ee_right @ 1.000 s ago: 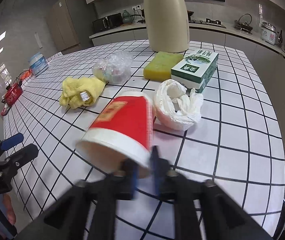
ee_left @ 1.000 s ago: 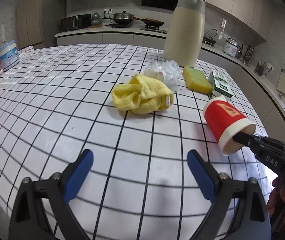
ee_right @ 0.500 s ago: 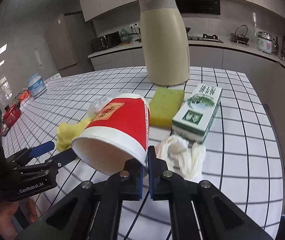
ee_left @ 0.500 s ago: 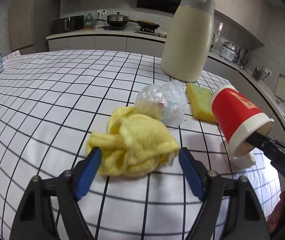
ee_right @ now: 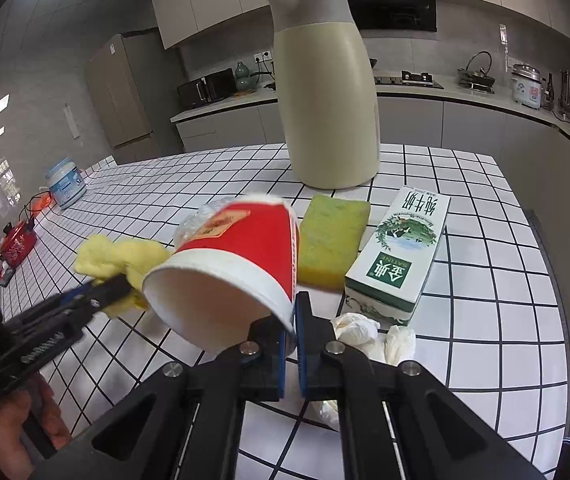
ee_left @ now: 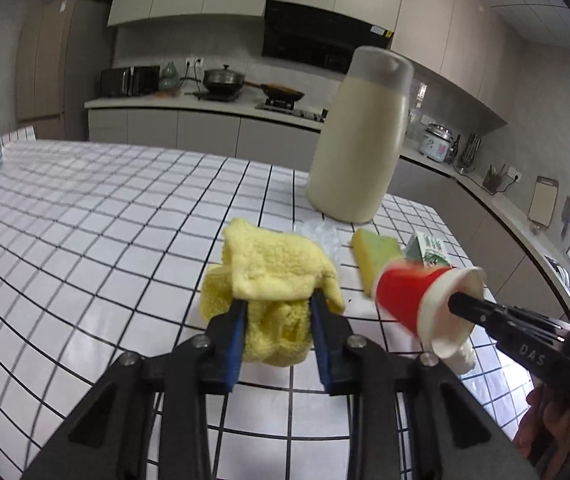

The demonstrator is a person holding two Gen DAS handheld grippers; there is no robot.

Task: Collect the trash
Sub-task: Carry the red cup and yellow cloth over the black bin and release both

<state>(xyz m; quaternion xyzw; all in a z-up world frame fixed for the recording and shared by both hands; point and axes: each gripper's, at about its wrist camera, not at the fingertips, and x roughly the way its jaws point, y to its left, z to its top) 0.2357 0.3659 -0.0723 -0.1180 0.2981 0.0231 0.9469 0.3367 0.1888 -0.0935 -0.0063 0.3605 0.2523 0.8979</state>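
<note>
My left gripper (ee_left: pixel 277 312) is shut on the yellow cloth (ee_left: pixel 273 276), which bulges up between its blue pads; the cloth also shows in the right wrist view (ee_right: pixel 117 260). My right gripper (ee_right: pixel 291 320) is shut on the rim of a red paper cup (ee_right: pixel 237 256) and holds it tilted, mouth toward the camera, above the table. The cup also shows in the left wrist view (ee_left: pixel 417 296). A crumpled white tissue (ee_right: pixel 365 332) lies just past the right gripper. A clear plastic wrapper (ee_left: pixel 321 236) lies behind the cloth.
A tall beige thermos jug (ee_right: pixel 325 92) stands at the back of the white tiled table (ee_left: pixel 85 220). A green-yellow sponge (ee_right: pixel 333 240) and a green-white milk carton (ee_right: pixel 401 256) lie in front of it. A blue-white tub (ee_right: pixel 65 184) and a red object (ee_right: pixel 17 240) sit far left.
My left gripper moved forward and closed on the yellow cloth. My right gripper kept the red cup and shifted it slightly, closer to the cloth.
</note>
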